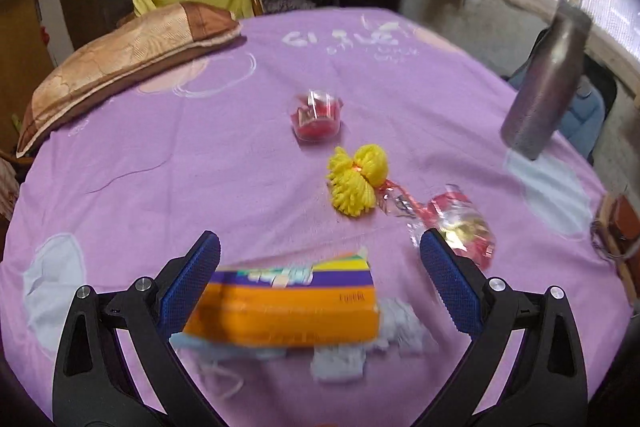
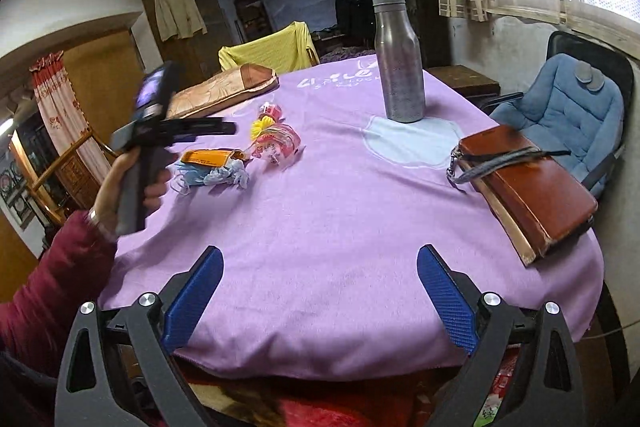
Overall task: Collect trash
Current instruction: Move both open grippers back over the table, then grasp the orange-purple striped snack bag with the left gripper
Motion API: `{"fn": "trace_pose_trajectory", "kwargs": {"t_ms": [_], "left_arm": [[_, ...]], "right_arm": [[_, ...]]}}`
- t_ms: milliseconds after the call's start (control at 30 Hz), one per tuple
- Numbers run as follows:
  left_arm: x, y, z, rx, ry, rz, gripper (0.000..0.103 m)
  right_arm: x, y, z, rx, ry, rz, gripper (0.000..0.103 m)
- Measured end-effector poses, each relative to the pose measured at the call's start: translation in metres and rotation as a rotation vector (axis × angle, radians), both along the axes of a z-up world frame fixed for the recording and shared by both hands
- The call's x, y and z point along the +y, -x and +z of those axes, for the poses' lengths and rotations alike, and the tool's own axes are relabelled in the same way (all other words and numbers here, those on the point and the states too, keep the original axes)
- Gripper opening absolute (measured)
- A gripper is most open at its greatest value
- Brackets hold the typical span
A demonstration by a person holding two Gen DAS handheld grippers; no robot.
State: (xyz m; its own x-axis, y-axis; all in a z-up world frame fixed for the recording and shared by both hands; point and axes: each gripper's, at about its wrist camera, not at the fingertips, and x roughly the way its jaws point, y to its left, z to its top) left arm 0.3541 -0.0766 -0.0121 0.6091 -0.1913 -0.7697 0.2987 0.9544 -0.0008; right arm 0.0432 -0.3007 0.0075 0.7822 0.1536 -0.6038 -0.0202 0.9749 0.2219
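Observation:
Trash lies on the purple tablecloth (image 1: 240, 155). An orange wrapper box (image 1: 288, 303) lies on a crumpled light-blue face mask (image 1: 360, 347), between the open jaws of my left gripper (image 1: 320, 259), which hovers just above it. Beyond lie a yellow pom-pom (image 1: 354, 183), a clear red-printed plastic wrapper (image 1: 460, 223) and a red plastic cup (image 1: 318, 119). The right wrist view shows the same pile: wrapper box (image 2: 208, 158), mask (image 2: 216, 179), plastic wrapper (image 2: 278, 145). My right gripper (image 2: 320, 267) is open and empty over the table's near edge.
A steel bottle (image 2: 398, 59) stands at the far right of the table. A brown leather wallet with a strap (image 2: 528, 183) lies at the right edge. A brown pillow (image 1: 120, 63) lies at the far left. A blue padded chair (image 2: 568, 111) stands beside the table.

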Motion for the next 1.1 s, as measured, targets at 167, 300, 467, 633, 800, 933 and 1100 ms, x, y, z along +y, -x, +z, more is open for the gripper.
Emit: {"fn": "trace_pose_trajectory", "kwargs": {"t_ms": [167, 300, 467, 633, 800, 933, 1100], "left_arm": [[0.006, -0.006, -0.029, 0.04, -0.122, 0.022, 0.097], [0.05, 0.022, -0.027, 0.029, -0.145, -0.002, 0.097], [0.127, 0.059, -0.009, -0.025, -0.069, 0.053, 0.096], [0.155, 0.072, 0.012, -0.095, 0.098, 0.022, 0.096], [0.147, 0.068, 0.003, -0.095, 0.137, 0.017, 0.096], [0.158, 0.067, 0.0, -0.074, 0.132, 0.039, 0.096], [0.178, 0.063, -0.012, 0.028, 0.211, 0.053, 0.096]], "right_arm": [[0.002, -0.006, 0.003, 0.011, 0.016, 0.0, 0.096], [0.006, -0.019, 0.006, 0.0, 0.001, 0.039, 0.096], [0.026, -0.045, 0.006, -0.014, -0.022, 0.124, 0.096], [0.048, -0.078, -0.003, -0.002, -0.053, 0.171, 0.097], [0.063, -0.108, -0.015, 0.036, -0.075, 0.172, 0.097], [0.072, -0.119, -0.019, 0.033, -0.075, 0.174, 0.097], [0.079, -0.133, -0.027, 0.045, -0.082, 0.17, 0.097]]}}
